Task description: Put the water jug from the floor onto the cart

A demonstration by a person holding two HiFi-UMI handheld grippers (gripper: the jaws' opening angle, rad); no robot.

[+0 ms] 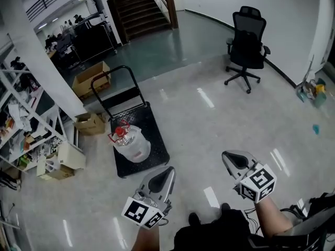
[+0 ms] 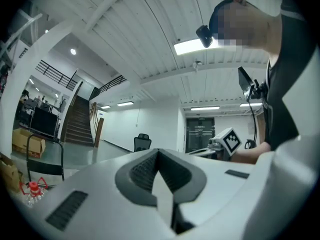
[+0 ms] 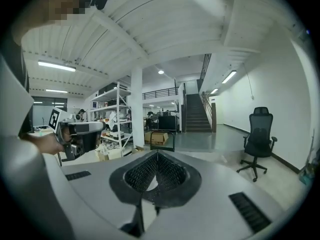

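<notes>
The water jug [image 1: 133, 145] already rests on the deck of the cart [image 1: 155, 122]; whether it stands upright or lies tipped I cannot tell. The risk, as I judge it, is that the round jug has nothing bracing it, so a bump to the cart on this glossy floor could send it rolling off. Both hands reach forward, low and well apart from the cart. The left tool [image 1: 165, 174] and right tool [image 1: 228, 159] each have jaws together on nothing.
</notes>
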